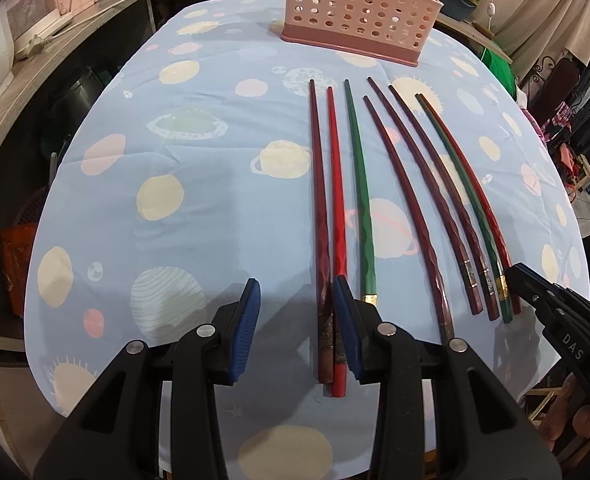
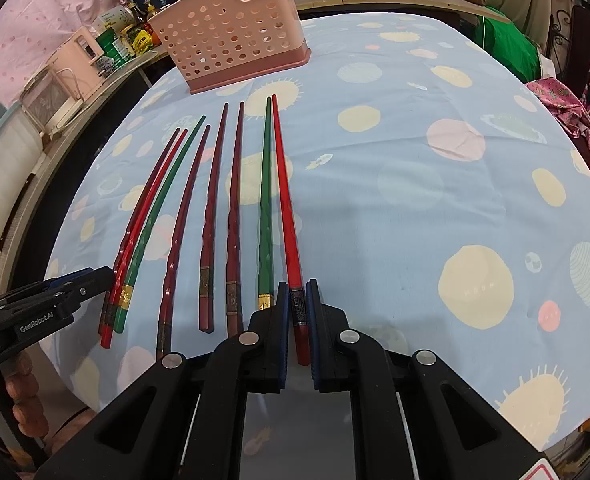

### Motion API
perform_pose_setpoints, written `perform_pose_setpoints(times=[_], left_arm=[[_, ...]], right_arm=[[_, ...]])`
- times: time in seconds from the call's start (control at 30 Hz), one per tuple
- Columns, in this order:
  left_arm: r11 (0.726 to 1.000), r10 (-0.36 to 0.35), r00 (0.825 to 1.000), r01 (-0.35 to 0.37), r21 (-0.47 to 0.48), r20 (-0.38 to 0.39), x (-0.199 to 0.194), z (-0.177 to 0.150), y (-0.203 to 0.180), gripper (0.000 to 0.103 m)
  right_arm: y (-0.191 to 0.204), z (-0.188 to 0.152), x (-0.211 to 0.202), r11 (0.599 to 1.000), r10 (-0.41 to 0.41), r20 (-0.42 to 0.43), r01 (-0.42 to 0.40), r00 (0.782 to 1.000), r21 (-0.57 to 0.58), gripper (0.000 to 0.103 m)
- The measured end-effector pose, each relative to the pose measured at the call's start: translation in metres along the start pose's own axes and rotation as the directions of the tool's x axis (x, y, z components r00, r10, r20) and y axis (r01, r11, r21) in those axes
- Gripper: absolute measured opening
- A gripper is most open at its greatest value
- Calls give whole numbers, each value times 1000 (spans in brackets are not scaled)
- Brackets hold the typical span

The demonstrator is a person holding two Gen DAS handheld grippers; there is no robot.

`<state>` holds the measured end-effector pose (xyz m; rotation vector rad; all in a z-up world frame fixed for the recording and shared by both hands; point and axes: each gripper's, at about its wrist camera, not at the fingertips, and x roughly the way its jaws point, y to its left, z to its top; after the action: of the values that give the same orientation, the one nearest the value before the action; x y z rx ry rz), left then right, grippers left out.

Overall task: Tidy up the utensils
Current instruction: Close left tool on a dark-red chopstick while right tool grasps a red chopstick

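The right tool (image 2: 296,304) is pinching the butt end of a red chopstick (image 2: 283,200), its blue pads pressed against either side of the dark band near the thick end. That chopstick is lying rightmost in the row, touching or just beside a green chopstick (image 2: 264,208), and its thin tip is still resting on the surface (image 2: 415,200), which is covered by a pale blue cloth printed with planets.

The left tool (image 1: 297,306) is hovering at the other end of the row with its jaws spread and nothing pinched; its right pad (image 1: 345,320) is sitting over the butts of a dark red chopstick (image 1: 318,200) and a bright red chopstick (image 1: 337,200), both lying just outside the gap.

Eight chopsticks in all are lying side by side, tips pointing toward the pink perforated holder (image 2: 231,36) standing upright at the far side, well apart from both tools. No chopstick can be seen in the holder.

The step in hand seems to be the first pick. The next move is calling for lifting the pinched stick clear without dragging the green neighbour, swinging it upright, and lowering it into the holder's open top, while the left tool is needing to shift sideways to straddle one stick alone
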<state>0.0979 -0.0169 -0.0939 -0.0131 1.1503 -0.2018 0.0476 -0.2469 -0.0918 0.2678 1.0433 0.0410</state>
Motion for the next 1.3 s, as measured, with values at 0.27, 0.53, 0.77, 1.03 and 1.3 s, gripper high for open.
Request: perform_pose_setpoints(times=[0.27,0.53,0.77,1.03,1.3], left_arm=[[1000,15,1000,-15,17,5,1,-1,-1,36],[1000,10,1000,-10,6,7,0,-4,2,32],[1000,0,1000,0,0,-5,-5,-12,5,28],[1000,-14,1000,14,3,-12,-6,-16,5,8],[999,-35,999,36,-24,11,-18,-15,8,7]], right_arm=[[0,0,1,1000,-1,3,1,1000,-1,10],[0,0,1,1000,-1,4,1,1000,-1,10],[0,1,1,1000,-2,5,2,1000,-3,10],[0,1,0,1000,-2,3,2,1000,-5,10],[-1,2,-6,1000,-1,22,1,1000,-2,9]])
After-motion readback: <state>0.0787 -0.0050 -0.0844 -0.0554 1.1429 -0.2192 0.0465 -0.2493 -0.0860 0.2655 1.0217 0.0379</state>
